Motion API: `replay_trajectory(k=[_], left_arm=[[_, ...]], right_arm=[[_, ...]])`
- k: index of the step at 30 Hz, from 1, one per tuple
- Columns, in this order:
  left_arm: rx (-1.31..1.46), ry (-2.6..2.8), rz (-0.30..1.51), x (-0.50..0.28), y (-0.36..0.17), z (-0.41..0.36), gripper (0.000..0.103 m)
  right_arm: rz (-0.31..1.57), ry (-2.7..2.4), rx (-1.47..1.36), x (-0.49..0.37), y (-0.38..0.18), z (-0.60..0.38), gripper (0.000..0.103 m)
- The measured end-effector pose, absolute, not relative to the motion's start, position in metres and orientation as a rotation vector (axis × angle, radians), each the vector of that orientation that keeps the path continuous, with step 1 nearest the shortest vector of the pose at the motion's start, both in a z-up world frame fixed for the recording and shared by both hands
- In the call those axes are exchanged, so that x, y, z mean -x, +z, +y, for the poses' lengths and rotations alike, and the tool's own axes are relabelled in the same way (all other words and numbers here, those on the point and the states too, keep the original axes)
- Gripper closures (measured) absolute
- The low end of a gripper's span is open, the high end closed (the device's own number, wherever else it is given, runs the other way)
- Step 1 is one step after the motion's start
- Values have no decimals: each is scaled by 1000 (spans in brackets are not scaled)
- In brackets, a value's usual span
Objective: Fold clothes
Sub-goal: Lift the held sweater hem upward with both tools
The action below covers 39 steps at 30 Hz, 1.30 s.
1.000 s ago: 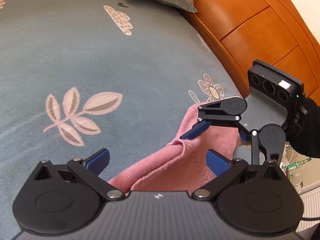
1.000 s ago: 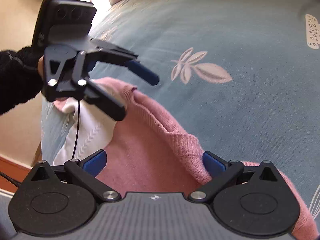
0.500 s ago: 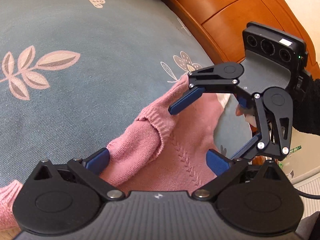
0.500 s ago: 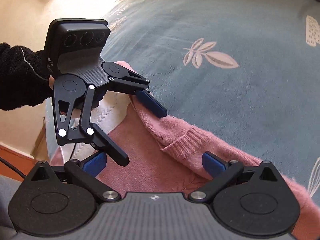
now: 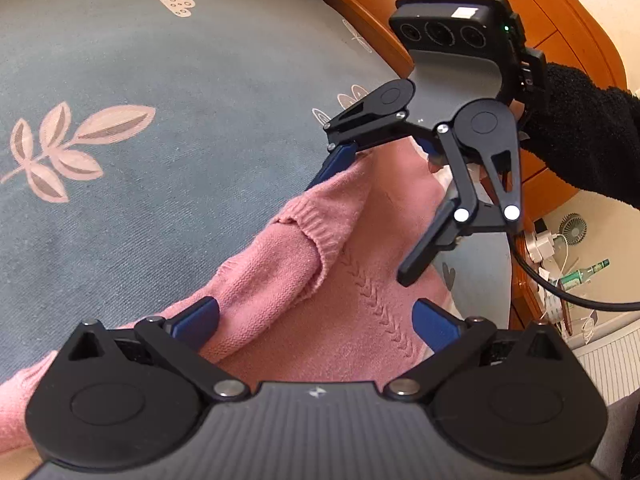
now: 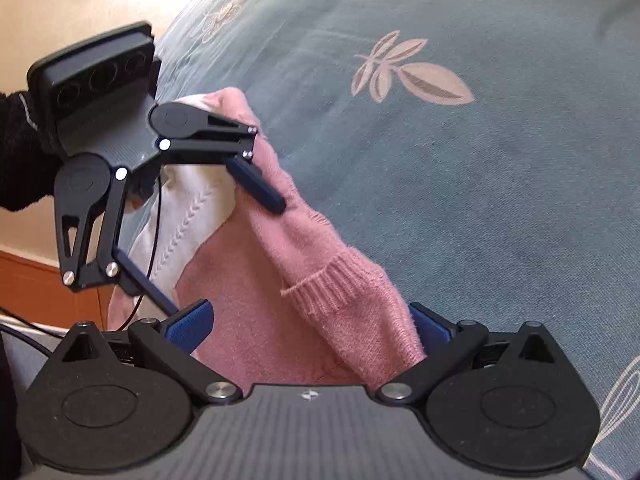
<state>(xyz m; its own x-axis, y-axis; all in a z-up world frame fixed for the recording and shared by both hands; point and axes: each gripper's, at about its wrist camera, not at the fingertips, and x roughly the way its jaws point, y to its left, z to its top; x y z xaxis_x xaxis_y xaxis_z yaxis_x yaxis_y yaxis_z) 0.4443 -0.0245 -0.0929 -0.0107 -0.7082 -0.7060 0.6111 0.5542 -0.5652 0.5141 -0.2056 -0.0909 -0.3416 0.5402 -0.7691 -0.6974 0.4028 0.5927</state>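
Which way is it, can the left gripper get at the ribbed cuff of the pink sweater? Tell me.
Probably yes. The ribbed cuff lies on top of the pink sweater, just ahead of the open left gripper. Nothing covers it. The right gripper hangs open close above it and may crowd the approach.

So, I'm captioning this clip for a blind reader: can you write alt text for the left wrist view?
A pink knitted sweater lies bunched on a blue-grey bedspread with leaf prints, between the open left tongs at the bottom of the view. Beyond it, the right tongs, held by a hand in a black fleecy sleeve, spread open over the sweater's far edge.
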Motion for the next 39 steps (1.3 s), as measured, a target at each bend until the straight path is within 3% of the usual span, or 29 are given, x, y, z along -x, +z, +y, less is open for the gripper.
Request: replay_trajectory(k=[9, 18, 23, 31, 39], left_arm=[[-170, -957, 1179, -472, -77, 12, 1], [-104, -1021, 1467, -510, -112, 28, 2], [-176, -1055, 1461, -495, -86, 29, 2], [-207, -1086, 1563, -450, -93, 30, 2], [-212, -1056, 1345, -489, -60, 26, 2]], right_arm=[[1426, 1347, 156, -491, -69, -205, 0], [1452, 1325, 200, -466, -88, -203, 0], [1449, 1304, 170, -465, -90, -208, 0], [1452, 1285, 140, -467, -92, -214, 0], [1377, 1288, 271, -446, -92, -204, 0]])
